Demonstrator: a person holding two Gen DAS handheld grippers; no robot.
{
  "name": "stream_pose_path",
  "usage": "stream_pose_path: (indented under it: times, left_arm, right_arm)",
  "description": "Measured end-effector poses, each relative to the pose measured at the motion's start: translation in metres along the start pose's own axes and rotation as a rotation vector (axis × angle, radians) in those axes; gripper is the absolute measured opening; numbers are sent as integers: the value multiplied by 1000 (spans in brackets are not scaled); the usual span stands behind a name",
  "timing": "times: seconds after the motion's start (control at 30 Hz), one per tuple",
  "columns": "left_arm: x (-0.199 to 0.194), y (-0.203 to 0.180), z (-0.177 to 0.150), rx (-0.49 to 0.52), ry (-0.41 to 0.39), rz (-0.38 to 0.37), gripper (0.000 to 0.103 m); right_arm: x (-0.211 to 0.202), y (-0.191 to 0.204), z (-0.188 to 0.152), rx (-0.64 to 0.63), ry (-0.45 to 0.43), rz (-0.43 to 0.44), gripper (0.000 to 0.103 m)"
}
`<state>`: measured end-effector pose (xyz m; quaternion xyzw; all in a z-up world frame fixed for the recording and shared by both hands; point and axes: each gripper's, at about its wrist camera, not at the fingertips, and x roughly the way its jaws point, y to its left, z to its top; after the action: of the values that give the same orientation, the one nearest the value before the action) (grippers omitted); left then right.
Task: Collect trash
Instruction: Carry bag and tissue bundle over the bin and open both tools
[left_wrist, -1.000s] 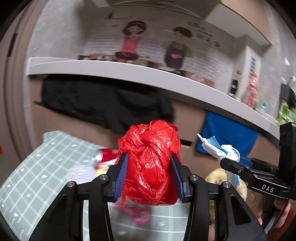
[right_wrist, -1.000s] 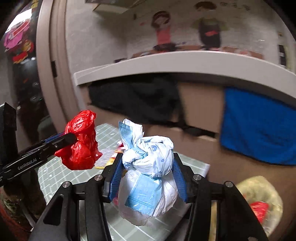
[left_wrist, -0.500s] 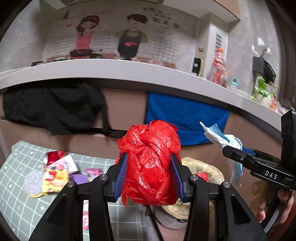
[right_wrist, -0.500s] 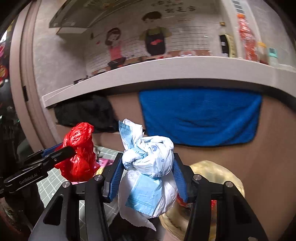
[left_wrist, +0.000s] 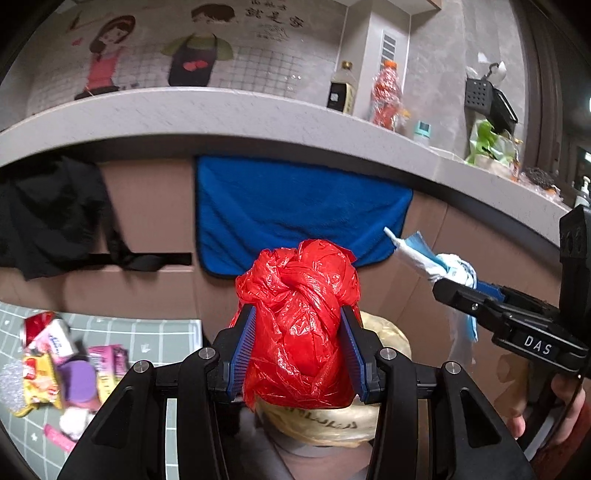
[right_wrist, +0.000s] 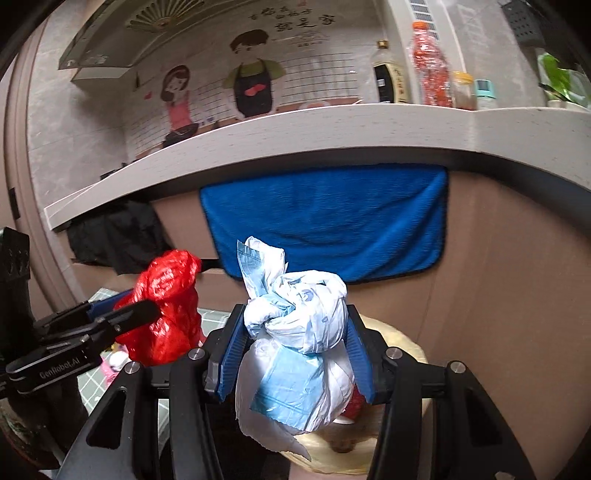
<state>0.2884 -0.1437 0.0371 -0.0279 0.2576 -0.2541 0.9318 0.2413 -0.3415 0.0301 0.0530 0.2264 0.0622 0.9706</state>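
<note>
Red bag: a knotted red plastic bag (left_wrist: 301, 325) sits at the centre of the left wrist view, clamped between the blue pads of the left gripper (left_wrist: 299, 350); its jaws are closed on it.
White bag: a knotted white and pale blue bag (right_wrist: 295, 343) fills the centre of the right wrist view, and the jaws of the right gripper (right_wrist: 293, 354) are closed on it.
Bin: a bin lined with a yellowish bag (left_wrist: 388, 339) shows low in both views, right behind and below each held bag; some rubbish, including something red, seems to lie in it, mostly hidden.
Desk: at the lower left of the left view, the green checked desk (left_wrist: 159, 332) carries loose snack wrappers (left_wrist: 55, 365).
Backdrop: a blue towel (left_wrist: 295, 203) hangs under the grey counter (left_wrist: 221, 110).
Done: both bags are lifted and carried to the bin.
Left: neither bag is dropped yet; the wrappers probably need collecting afterwards.
</note>
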Motion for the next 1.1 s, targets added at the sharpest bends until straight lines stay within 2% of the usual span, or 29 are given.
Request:
stream_pose_path:
  times: [0.23,0.67,1.0,1.1]
  left_arm:
    - [29,-9,-3,-8,13,-23,46]
    - [73,-9,-10,-20,96,-57,46]
    - [124,-4,-25,-74,210,-91,46]
    - [142,0,-31,-102,253,-134,46]
  right_arm:
    - [9,-18,-1,3,9,-56,49]
    - [41,-50,-12,80,62,-38,49]
    - [69,-73,-23,139,108,-15,49]
    - [81,-80,-30,161,131,-11,50]
